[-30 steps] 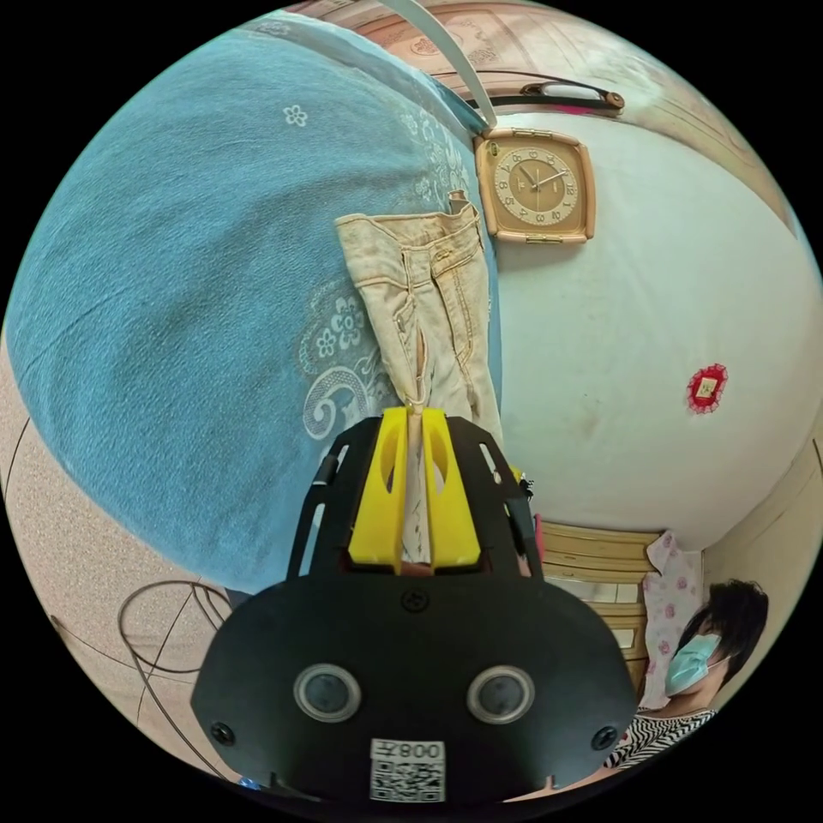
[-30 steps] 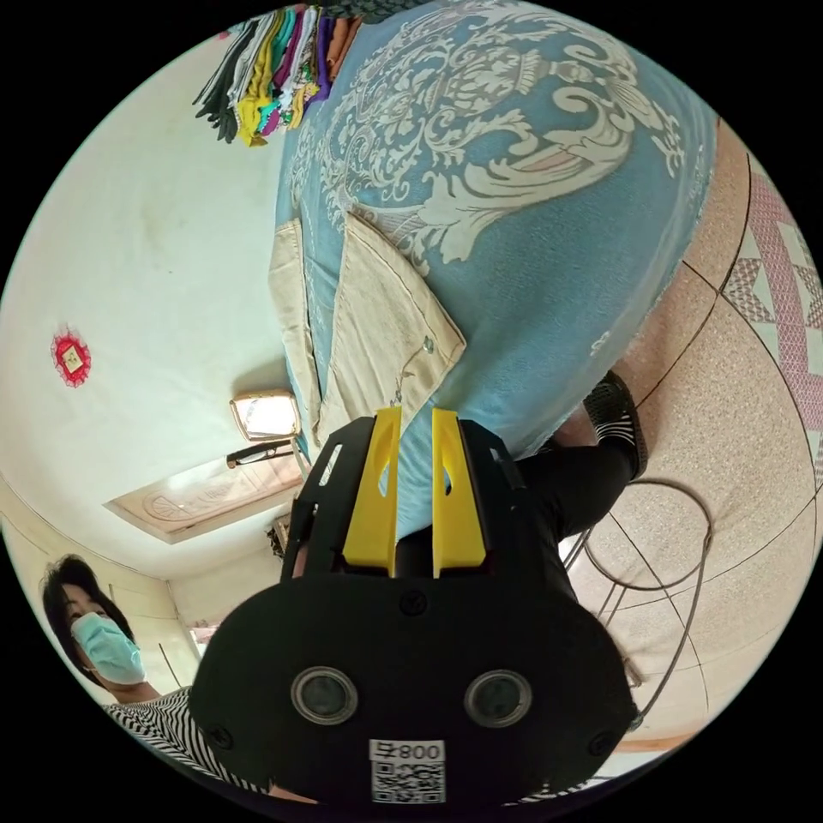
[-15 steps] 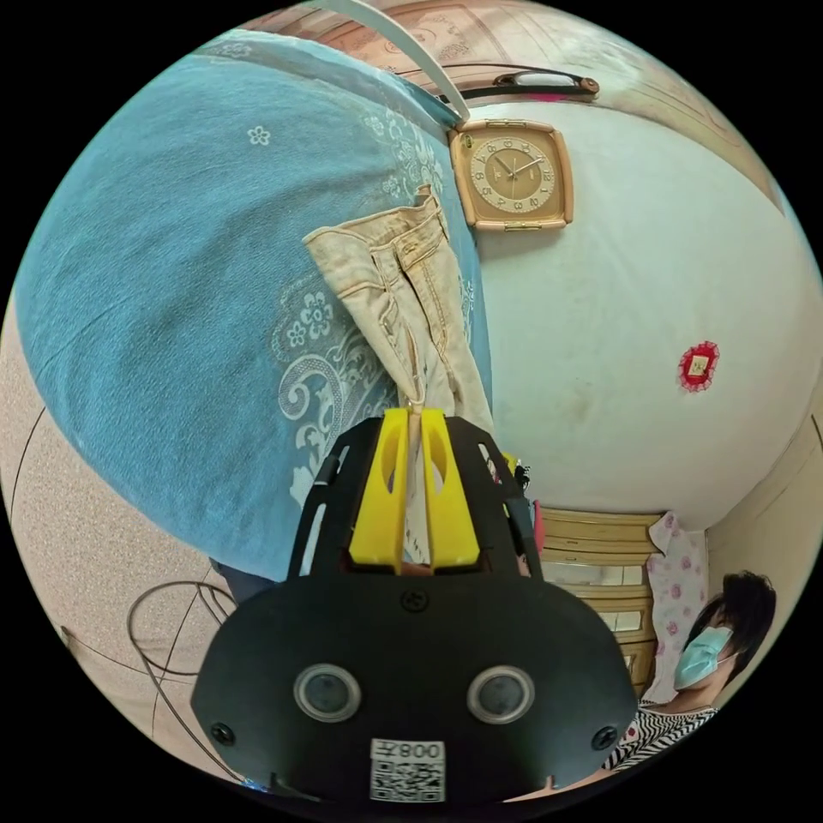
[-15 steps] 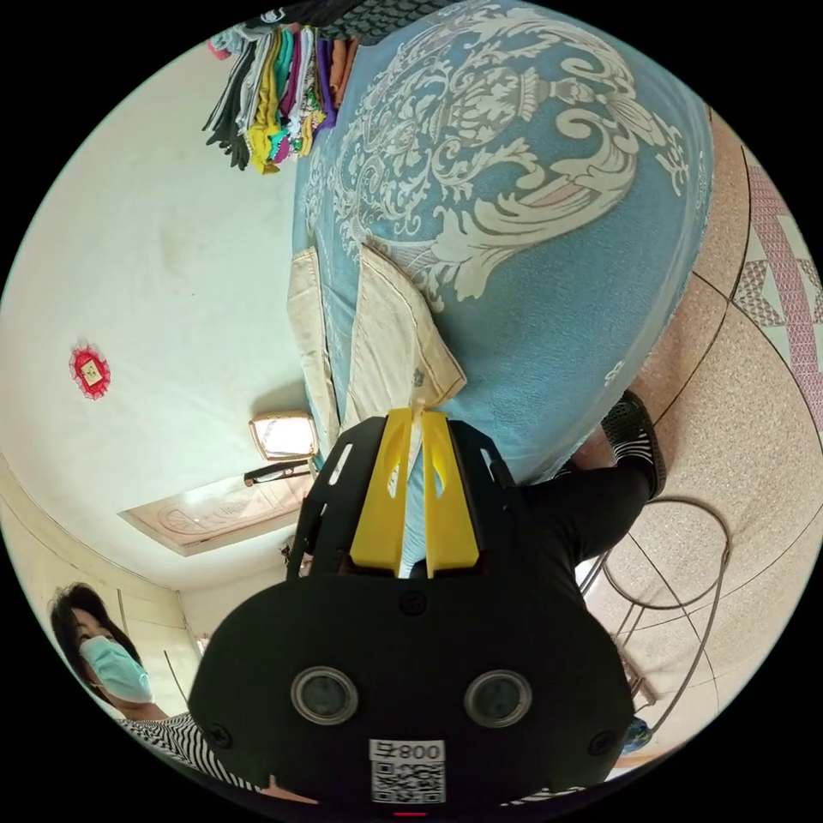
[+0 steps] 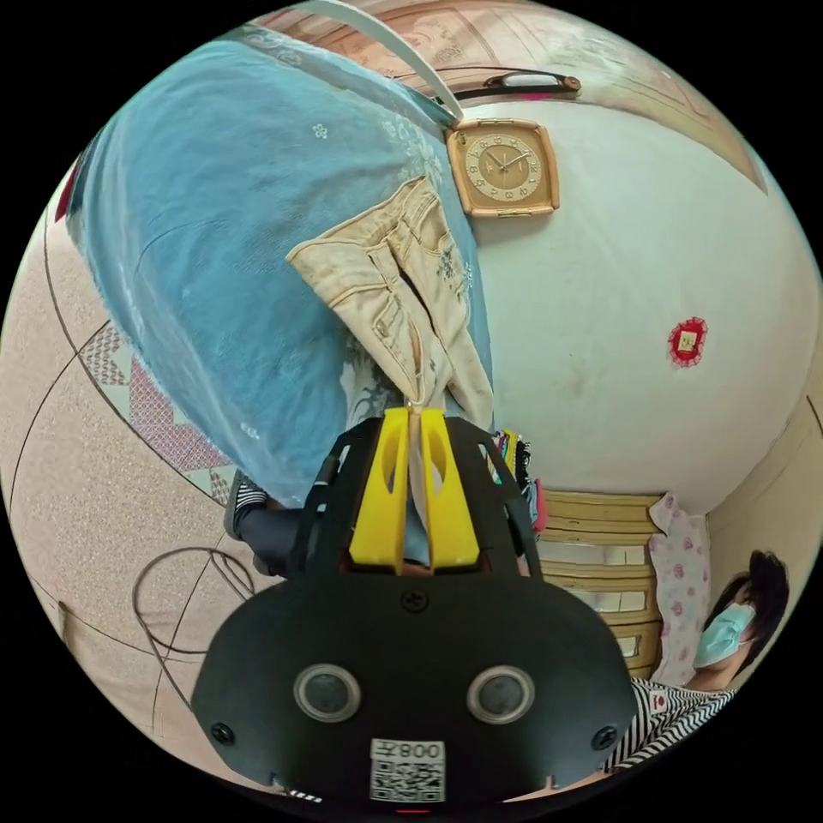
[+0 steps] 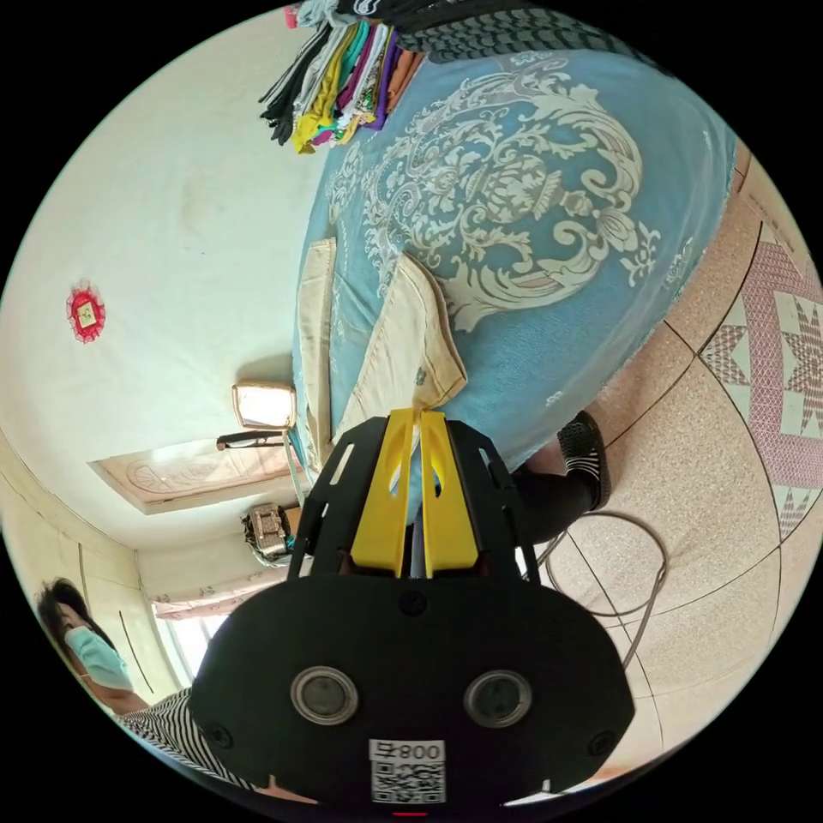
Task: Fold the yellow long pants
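In the left gripper view, the left gripper (image 5: 413, 413) has its two yellow jaws closed together on the cloth of the yellow pants (image 5: 396, 291). Both jaws press on a thin fold of the fabric near the waist end. From the jaws the pants stretch away over the blue bed cover (image 5: 231, 257), and the waistband with its seams and pockets lies at the far end, close to the wall. A square clock (image 5: 502, 168) hangs on the white wall (image 5: 634, 283) just beside the bed edge, and a small red ornament (image 5: 687, 341) is further to the right on the same wall. At the lower right a person (image 5: 729, 634) in a striped top is visible beside wooden drawers (image 5: 591, 566).

In the right gripper view, the right gripper (image 6: 414, 416) is also closed, and its jaws pinch a corner of the pants (image 6: 411, 351) at the leg end. The two legs lie flat on the patterned blue cover (image 6: 531, 214), one near the wall side and one nearer the bed edge, with a strip of cover between them. A pile of colourful clothes (image 6: 343, 77) sits at the far end of the bed. On the tiled floor (image 6: 729, 480) a foot in a dark slipper (image 6: 587, 459) stands near the bed, and a cable (image 6: 626, 557) lies beside it.
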`<state>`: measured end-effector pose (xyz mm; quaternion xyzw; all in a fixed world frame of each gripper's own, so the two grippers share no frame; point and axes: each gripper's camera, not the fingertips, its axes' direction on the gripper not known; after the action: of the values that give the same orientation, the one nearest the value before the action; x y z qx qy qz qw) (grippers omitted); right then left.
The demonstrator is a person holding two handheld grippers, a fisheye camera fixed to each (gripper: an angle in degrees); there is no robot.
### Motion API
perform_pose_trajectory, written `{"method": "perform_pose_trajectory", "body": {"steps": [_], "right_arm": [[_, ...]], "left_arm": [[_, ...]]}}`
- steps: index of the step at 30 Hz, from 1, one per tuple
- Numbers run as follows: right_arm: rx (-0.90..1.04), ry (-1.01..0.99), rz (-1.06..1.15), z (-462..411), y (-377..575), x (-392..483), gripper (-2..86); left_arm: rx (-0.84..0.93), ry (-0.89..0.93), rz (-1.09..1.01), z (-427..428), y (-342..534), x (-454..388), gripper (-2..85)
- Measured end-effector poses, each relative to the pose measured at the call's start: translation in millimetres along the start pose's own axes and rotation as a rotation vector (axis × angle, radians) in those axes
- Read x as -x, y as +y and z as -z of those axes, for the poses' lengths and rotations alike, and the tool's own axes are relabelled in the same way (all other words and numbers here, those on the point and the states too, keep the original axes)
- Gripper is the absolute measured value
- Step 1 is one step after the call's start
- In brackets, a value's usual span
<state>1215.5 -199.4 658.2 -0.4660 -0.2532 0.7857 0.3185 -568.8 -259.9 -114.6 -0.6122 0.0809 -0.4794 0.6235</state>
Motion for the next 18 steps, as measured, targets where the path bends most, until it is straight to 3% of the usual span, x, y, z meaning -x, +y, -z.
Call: {"method": "perform_pose_trajectory", "body": {"steps": [5, 12, 18], "right_arm": [[0.064, 0.089, -0.043, -26, -7, 0, 1.7], [0.032, 0.012, -0.106, -28, 9, 5, 2.5], [-0.013, -0.045, -0.060, -26, 18, 31, 3.1]], "left_arm": [[-0.017, 0.008, 0.087, -29, 9, 26, 2.7], [-0.020, -0.117, 0.054, -43, 28, 43, 2.8], [0.090, -0.122, -0.113, -99, 42, 26, 5.9]]}}
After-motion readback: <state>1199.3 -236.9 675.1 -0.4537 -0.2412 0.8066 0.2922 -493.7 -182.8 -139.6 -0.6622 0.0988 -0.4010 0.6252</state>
